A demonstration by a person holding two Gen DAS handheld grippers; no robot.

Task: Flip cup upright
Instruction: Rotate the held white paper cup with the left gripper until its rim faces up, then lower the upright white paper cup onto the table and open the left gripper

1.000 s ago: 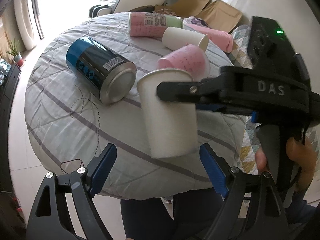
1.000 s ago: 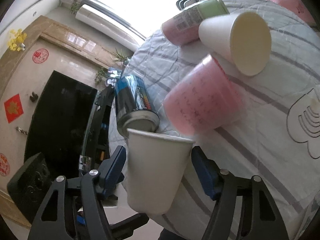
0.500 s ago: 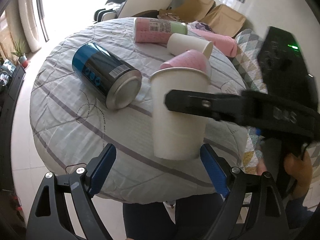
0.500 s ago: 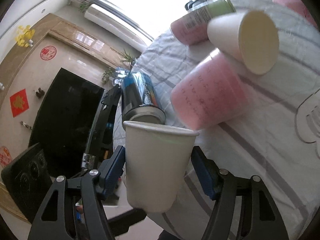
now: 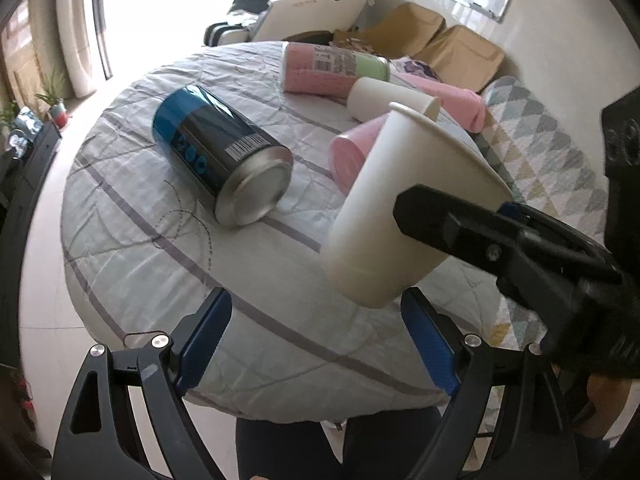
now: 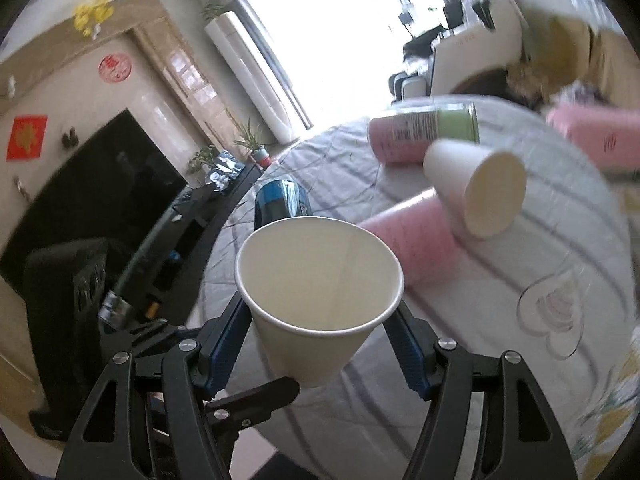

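My right gripper [image 6: 320, 344] is shut on a white paper cup [image 6: 320, 300], mouth up and tilted toward the camera, its inside showing. In the left wrist view the same cup [image 5: 384, 216] hangs above the near edge of the round table [image 5: 132, 256], leaning right, with a right finger [image 5: 460, 220] across its side. My left gripper [image 5: 316, 344] is open and empty just below and in front of the cup, not touching it.
On the table lie a blue and black can [image 5: 220, 160], a pink cup [image 5: 352, 156], a second white cup [image 5: 388, 96] and a pink and green canister [image 5: 332, 68], all on their sides. A person's legs [image 5: 340, 448] stand at the near edge.
The right gripper has swung the white cup from nearly vertical to tilted, so its open mouth now faces the right wrist camera. The left gripper stays open below it.
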